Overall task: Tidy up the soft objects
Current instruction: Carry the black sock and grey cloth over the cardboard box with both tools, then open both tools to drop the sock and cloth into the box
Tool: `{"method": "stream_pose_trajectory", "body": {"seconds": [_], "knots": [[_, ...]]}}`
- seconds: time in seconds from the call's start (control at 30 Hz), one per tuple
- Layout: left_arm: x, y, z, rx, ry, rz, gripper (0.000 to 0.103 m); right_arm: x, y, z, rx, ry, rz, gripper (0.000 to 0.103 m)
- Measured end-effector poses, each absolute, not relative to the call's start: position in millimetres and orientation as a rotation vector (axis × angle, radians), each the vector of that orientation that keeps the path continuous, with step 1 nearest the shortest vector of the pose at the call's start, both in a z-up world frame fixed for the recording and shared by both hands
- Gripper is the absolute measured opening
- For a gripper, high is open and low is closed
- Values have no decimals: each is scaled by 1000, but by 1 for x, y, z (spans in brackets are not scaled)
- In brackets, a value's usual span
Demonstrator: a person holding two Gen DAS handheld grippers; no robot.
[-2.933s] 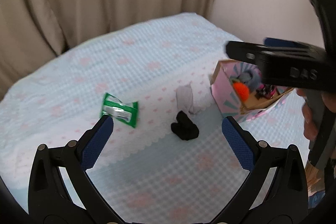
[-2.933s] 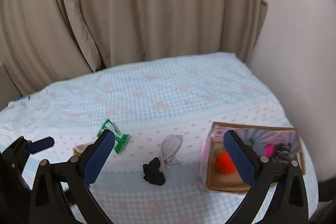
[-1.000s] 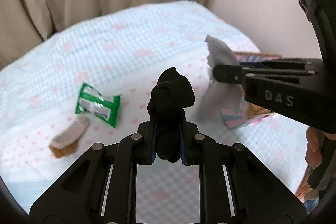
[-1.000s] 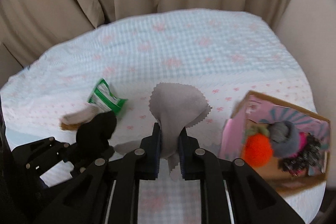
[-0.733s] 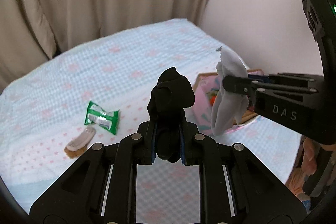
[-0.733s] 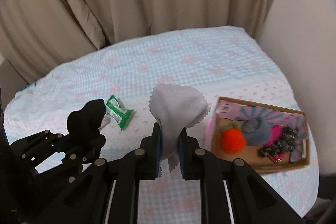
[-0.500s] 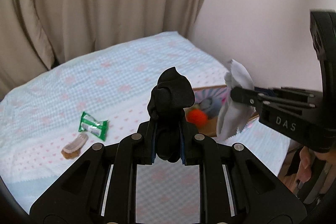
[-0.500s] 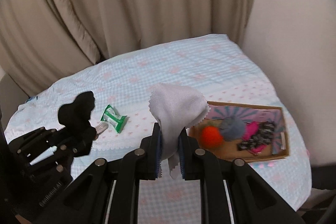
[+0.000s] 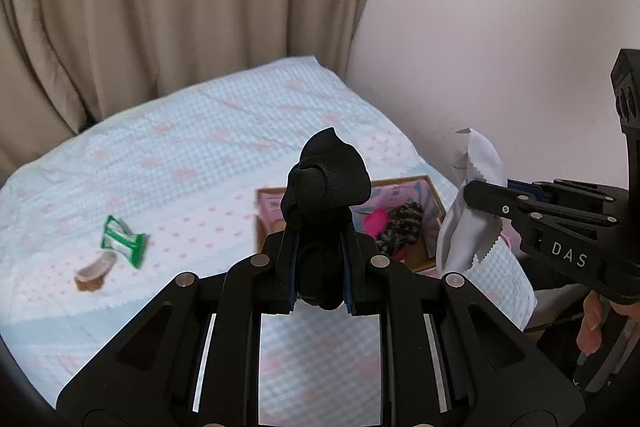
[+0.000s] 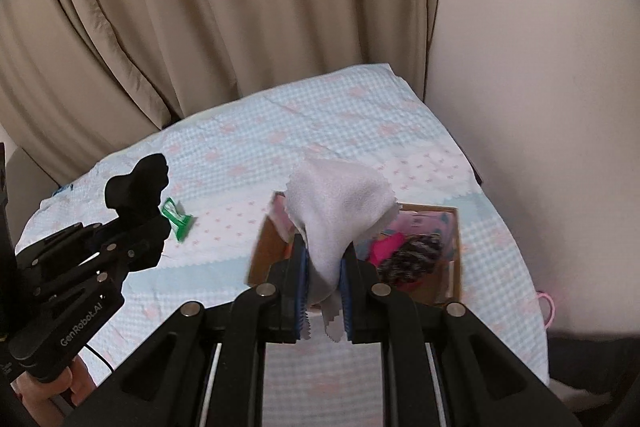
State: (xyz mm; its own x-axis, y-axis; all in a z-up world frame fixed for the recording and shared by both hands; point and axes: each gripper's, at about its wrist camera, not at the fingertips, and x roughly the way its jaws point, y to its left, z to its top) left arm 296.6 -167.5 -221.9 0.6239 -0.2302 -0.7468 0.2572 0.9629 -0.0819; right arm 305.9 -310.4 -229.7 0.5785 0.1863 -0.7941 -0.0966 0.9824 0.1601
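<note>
Box (image 10: 456,227) on the bed (image 10: 248,151), wrapper (image 10: 176,213) well to its left, curtain (image 10: 200,7) behind

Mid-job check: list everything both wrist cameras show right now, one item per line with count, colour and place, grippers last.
black cloth: one, black, bunched, held above the bed
grey cloth: one, pale grey with zigzag edge, held above the box
cardboard box: one, brown with pink lining, on the bed near the wall
pink item: one, bright pink, inside the box
dark knitted item: one, dark mottled, inside the box
green packet: one, green and white, on the bed
brown item: one, tan and blurred, beside the packet
bedspread: one, light blue check with pink marks
curtain: beige, behind the bed
left gripper: shut on the black cloth
right gripper: shut on the grey cloth
</note>
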Motion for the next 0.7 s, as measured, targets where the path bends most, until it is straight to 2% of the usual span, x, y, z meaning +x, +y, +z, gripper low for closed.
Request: {"method": "stream_pose_trajectory", "body": {"seconds": [0.3, 0.7], "knots": [[347, -230, -298, 44, 1025, -254, 14, 347, -365, -283, 133, 1041, 233, 14], [402, -249, -395, 80, 1258, -238, 14, 408, -394, -376, 261, 1196, 249, 14]]}}
